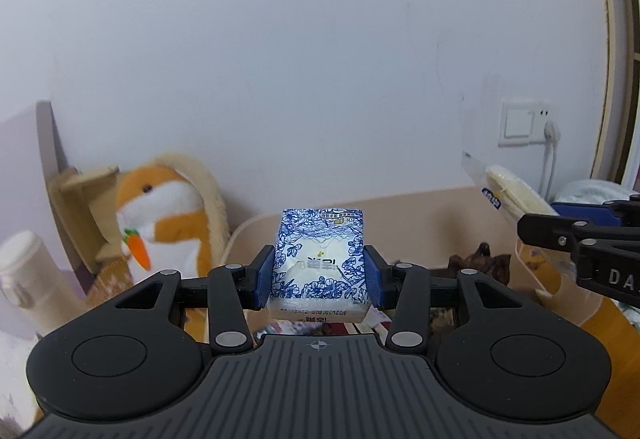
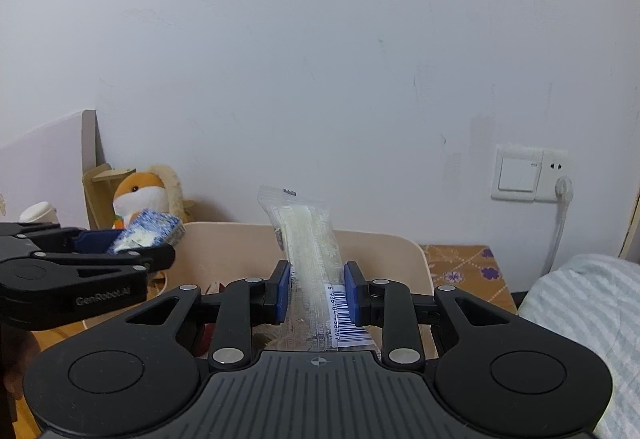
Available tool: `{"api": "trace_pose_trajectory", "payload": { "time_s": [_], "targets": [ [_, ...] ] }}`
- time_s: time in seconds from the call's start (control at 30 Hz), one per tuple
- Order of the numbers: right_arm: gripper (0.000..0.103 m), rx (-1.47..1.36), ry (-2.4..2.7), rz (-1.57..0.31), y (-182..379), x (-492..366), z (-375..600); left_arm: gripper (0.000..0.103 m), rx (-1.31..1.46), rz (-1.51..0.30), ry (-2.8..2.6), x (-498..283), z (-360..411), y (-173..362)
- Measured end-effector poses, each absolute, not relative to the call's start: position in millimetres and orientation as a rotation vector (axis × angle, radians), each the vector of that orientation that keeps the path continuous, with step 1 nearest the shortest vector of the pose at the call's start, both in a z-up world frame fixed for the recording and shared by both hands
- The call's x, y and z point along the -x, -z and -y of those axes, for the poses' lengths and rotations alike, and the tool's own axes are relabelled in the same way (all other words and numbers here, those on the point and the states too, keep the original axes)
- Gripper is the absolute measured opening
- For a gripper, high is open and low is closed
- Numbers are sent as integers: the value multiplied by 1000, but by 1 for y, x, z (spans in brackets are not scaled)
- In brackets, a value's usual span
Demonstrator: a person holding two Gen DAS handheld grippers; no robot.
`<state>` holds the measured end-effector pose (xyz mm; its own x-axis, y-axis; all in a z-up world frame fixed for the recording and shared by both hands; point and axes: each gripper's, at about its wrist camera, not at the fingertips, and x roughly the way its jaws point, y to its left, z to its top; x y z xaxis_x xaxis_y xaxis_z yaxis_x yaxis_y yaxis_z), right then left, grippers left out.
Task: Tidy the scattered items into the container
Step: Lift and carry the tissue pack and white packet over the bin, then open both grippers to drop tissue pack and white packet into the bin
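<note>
Aloft, the left gripper (image 1: pixel 319 275) clamps a blue-patterned tissue pack (image 1: pixel 320 259) over the beige bin (image 1: pixel 240 235); beside it, the right gripper (image 2: pixel 316 293) pinches a clear snack packet (image 2: pixel 308 239). Behind: plush toy (image 1: pixel 160 215), white wall (image 1: pixel 280 39), socket (image 2: pixel 532 173).

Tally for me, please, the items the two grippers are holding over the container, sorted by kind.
Blue-and-white tissue packs: 1, the tissue pack in the left gripper.
Clear-wrapped snack packets: 1, the snack packet in the right gripper.
Total: 2, both above the beige container.
</note>
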<state>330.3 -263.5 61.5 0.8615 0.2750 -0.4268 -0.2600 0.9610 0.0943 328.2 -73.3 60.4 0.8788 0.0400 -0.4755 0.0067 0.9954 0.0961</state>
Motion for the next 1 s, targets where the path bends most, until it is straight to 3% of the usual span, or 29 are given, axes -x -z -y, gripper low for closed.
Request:
{"api": "trace_pose_trajectory", "payload": {
  "time_s": [1.0],
  "targets": [
    [26,20,-288,-593,-26,-358,250,47,-60,-684,-15,-362,73,-19]
  ]
}}
